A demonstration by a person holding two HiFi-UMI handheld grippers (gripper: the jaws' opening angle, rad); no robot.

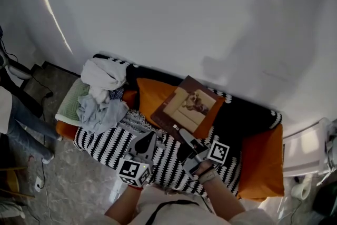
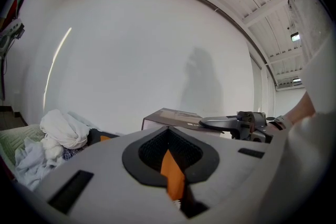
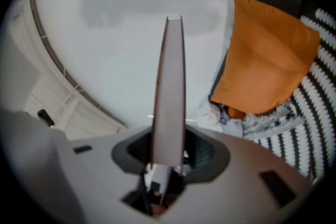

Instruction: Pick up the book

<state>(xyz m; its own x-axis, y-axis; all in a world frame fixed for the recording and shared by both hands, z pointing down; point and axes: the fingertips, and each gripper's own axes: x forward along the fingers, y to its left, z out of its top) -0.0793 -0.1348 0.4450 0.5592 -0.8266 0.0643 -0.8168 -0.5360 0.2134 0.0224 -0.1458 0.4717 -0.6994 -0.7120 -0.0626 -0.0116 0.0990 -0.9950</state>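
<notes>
Brown-covered book held clear above the orange cushion, its front face turned up toward the head camera and one lower corner clamped in the right tool. In the right gripper view the book shows edge-on, a thin slab rising straight out from between the two jaws, which press on it from either side. That view shows the cushion and the wall turned sideways, so the right tool lies rolled onto its side, and the right hand grips it from behind with the wrist bent inward and the marker cube facing up. The left tool points toward the cushion from the near side and is clenched, its jaws meeting at the tips with nothing between them. Its own view looks level across to the white wall, with the book and the right tool off to the right. A black-and-white zigzag blanket lies on the near side of the cushion, under both tools. A heap of white and pale blue clothes sits just left of the cushion.
</notes>
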